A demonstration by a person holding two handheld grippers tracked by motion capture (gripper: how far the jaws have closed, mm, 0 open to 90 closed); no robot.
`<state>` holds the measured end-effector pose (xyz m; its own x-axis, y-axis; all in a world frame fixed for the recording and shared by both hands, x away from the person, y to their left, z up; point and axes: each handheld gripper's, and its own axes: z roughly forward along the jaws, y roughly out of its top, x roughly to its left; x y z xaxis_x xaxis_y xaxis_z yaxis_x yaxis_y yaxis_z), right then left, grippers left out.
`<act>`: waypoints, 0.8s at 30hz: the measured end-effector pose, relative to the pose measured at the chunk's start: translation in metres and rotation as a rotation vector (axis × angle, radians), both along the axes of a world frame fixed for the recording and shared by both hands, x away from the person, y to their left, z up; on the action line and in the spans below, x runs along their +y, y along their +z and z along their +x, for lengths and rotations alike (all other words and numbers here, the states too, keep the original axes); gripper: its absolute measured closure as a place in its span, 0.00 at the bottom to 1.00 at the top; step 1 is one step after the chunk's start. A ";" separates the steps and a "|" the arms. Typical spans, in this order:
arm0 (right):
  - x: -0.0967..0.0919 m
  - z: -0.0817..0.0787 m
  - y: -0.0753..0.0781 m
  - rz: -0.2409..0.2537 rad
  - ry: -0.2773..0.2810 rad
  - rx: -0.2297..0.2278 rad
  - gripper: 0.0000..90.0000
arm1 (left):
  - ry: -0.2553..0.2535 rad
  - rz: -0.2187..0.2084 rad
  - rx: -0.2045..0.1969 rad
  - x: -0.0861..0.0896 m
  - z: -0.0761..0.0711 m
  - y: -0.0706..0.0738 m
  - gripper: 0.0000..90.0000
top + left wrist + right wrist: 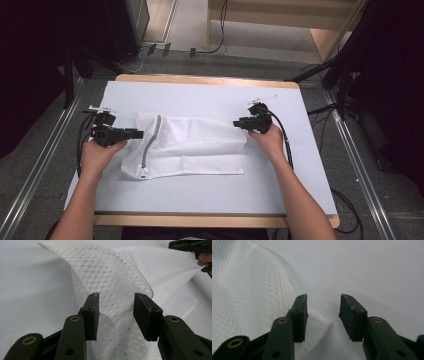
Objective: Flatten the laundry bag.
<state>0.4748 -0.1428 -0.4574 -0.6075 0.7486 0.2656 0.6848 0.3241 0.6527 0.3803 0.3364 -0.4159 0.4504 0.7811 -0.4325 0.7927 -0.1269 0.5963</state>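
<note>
A white mesh bag (190, 145) with a grey zipper (151, 142) along its left side lies flat on the pale table top (200, 95). My left gripper (140, 133) points right at the bag's left edge. In the left gripper view its jaws (116, 302) stand open around a raised fold of mesh (112, 272), with no pad pressing on it. My right gripper (236, 123) points left at the bag's upper right corner. In the right gripper view it (323, 305) is open, and the mesh corner (319, 326) lies beside its left jaw with bare table between the pads.
The other gripper (190, 245) shows far off in the left gripper view. Cables (287, 145) trail from both grippers. A wooden rim (210, 79) borders the table. Metal rails (355, 160) and dark stands flank it on the grey floor.
</note>
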 end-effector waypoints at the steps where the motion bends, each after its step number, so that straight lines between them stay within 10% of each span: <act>1: 0.001 -0.001 -0.002 -0.006 0.003 0.005 0.64 | -0.002 0.005 0.009 -0.001 0.000 -0.001 0.68; 10: 0.013 -0.011 -0.011 -0.037 0.059 -0.014 0.64 | -0.035 0.024 0.050 -0.004 -0.001 -0.012 0.91; 18: 0.022 -0.027 -0.007 -0.088 0.138 -0.049 0.63 | -0.036 0.033 0.057 -0.002 -0.004 -0.014 0.93; 24: 0.017 -0.045 0.014 -0.012 0.158 -0.113 0.63 | -0.024 0.027 0.055 0.003 -0.007 -0.014 0.91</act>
